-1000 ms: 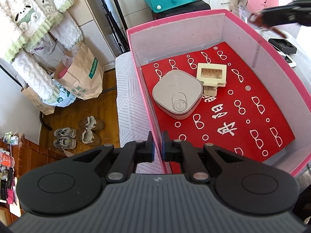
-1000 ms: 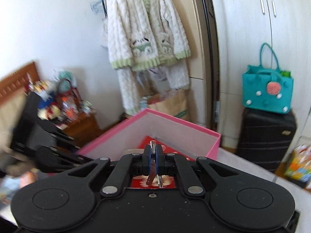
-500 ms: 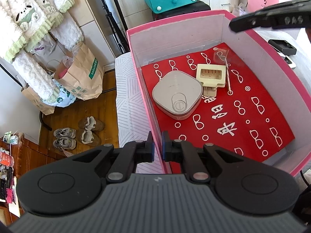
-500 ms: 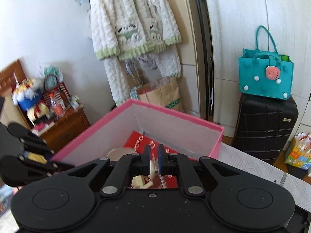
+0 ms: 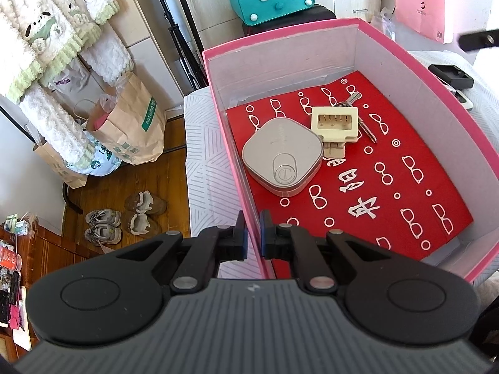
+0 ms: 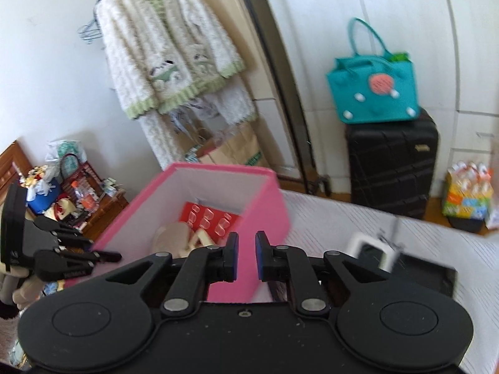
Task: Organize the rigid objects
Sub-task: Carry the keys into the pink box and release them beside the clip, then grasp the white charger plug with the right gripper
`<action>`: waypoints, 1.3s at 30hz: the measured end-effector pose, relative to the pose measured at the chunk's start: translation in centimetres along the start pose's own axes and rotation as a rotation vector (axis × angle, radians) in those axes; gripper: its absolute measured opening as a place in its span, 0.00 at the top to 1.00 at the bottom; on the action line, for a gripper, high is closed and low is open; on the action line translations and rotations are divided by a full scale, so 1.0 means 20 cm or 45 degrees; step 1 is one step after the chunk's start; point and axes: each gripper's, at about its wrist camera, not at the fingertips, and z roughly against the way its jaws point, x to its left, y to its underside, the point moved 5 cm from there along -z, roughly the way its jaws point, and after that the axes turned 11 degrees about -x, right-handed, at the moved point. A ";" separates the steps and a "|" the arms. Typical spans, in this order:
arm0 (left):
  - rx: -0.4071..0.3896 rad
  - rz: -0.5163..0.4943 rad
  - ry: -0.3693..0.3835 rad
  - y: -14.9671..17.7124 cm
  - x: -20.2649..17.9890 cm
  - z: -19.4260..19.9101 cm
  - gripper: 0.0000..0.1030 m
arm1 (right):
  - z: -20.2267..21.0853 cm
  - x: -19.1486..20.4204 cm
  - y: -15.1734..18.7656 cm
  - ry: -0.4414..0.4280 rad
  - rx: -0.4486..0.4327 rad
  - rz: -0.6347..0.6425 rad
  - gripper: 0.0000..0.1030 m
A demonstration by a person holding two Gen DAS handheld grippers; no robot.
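A pink box (image 5: 280,37) with a red patterned floor holds a grey rounded case (image 5: 282,159), a cream slotted block (image 5: 335,121) and a bunch of keys (image 5: 363,121) lying against the block's right side. My left gripper (image 5: 252,240) is shut on the box's near left wall, which runs between its pads. My right gripper (image 6: 247,255) hangs outside the box's right side over the table; its jaws are opening with nothing between them. Only its tip (image 5: 477,39) shows in the left wrist view.
The box (image 6: 268,205) stands on a white striped tablecloth (image 6: 343,218). To its right lie a black flat item (image 6: 427,274) and a white-framed device (image 6: 368,246). Behind are a black suitcase (image 6: 393,168) with a teal bag (image 6: 374,90), paper bags and shoes (image 5: 103,227) on the floor.
The right gripper held the keys above the box, let them go and drew away to the right, its jaws parting. The keys now lie in the box. The left gripper has not moved.
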 end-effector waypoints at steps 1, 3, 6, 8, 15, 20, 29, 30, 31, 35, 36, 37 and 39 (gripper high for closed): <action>-0.001 0.000 0.000 0.00 0.00 0.00 0.94 | 0.02 -0.02 0.02 0.021 0.006 0.000 0.80; -0.006 0.001 0.002 0.00 0.00 0.00 0.94 | 0.05 -0.07 0.06 0.065 0.011 -0.007 0.79; -0.009 0.000 0.002 0.00 0.00 0.00 0.94 | 0.09 -0.16 0.13 0.110 0.024 -0.029 0.77; -0.018 0.005 -0.003 0.00 0.00 0.00 0.94 | 0.10 -0.19 0.18 0.120 0.040 -0.027 0.75; -0.067 0.018 -0.022 0.02 0.00 0.01 0.94 | 0.06 -0.24 0.34 0.143 0.070 0.024 0.62; -0.084 0.021 -0.028 0.03 -0.01 0.01 0.93 | -0.04 -0.20 0.42 0.086 0.066 0.008 0.55; -0.095 0.004 -0.001 0.04 0.00 0.01 0.93 | -0.25 -0.13 0.41 0.189 0.034 0.078 0.40; -0.097 0.002 0.001 0.04 0.00 0.01 0.93 | -0.27 -0.12 0.41 0.197 0.030 0.103 0.40; -0.098 0.003 0.005 0.04 0.00 0.01 0.93 | -0.29 -0.10 0.41 0.209 0.025 0.128 0.40; -0.108 0.011 0.021 0.05 0.01 0.02 0.92 | -0.35 -0.06 0.43 0.251 0.006 0.218 0.38; -0.109 0.011 0.023 0.05 0.01 0.02 0.92 | -0.36 -0.06 0.43 0.264 -0.001 0.240 0.38; -0.110 0.006 0.023 0.05 0.01 0.02 0.92 | -0.37 -0.05 0.43 0.279 -0.006 0.262 0.38; -0.109 0.000 0.024 0.05 0.01 0.02 0.92 | -0.38 -0.04 0.44 0.325 -0.016 0.313 0.44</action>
